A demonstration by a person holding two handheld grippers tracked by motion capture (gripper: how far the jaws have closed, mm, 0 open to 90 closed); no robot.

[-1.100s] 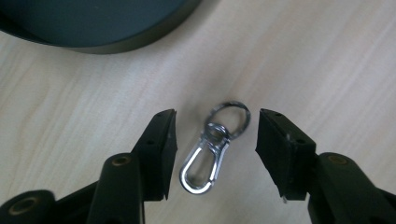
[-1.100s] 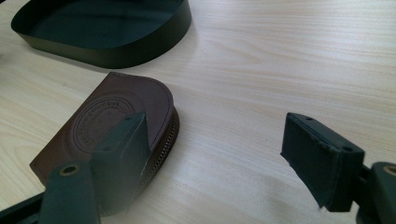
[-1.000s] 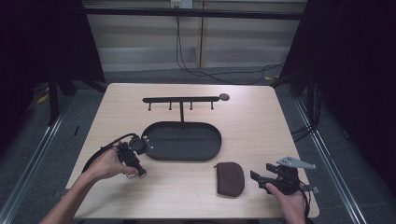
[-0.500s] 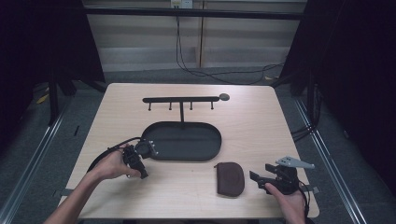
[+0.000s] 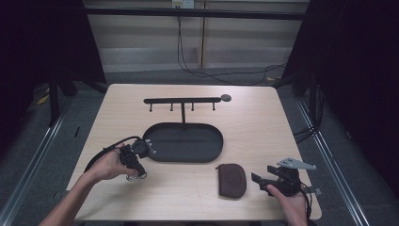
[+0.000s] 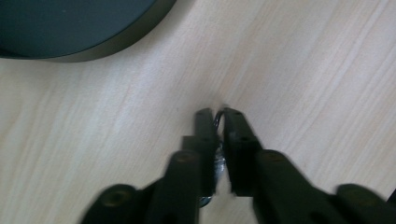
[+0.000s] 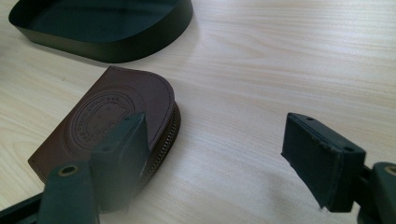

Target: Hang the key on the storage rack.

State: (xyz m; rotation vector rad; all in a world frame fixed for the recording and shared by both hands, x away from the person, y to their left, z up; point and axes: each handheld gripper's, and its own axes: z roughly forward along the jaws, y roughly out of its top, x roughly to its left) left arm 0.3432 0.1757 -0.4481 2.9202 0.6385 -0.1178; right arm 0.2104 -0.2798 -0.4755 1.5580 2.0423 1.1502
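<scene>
The left gripper (image 6: 219,116) points down at the table (image 5: 254,127) just in front of the tray's (image 5: 211,153) left end; its jaws have just been closing and now pinch a thin metal ring (image 6: 218,122) between the pads, the ring lying on the wood close beside the tray; what hangs from it I cannot tell; the right gripper (image 7: 224,154) rests near the table's front right corner, jaws wide apart and holding nothing; a brown pouch (image 7: 112,121) lies flat just beside its left jaw, apart from the tray; a rack (image 5: 183,101) with pegs stands behind the tray.
</scene>
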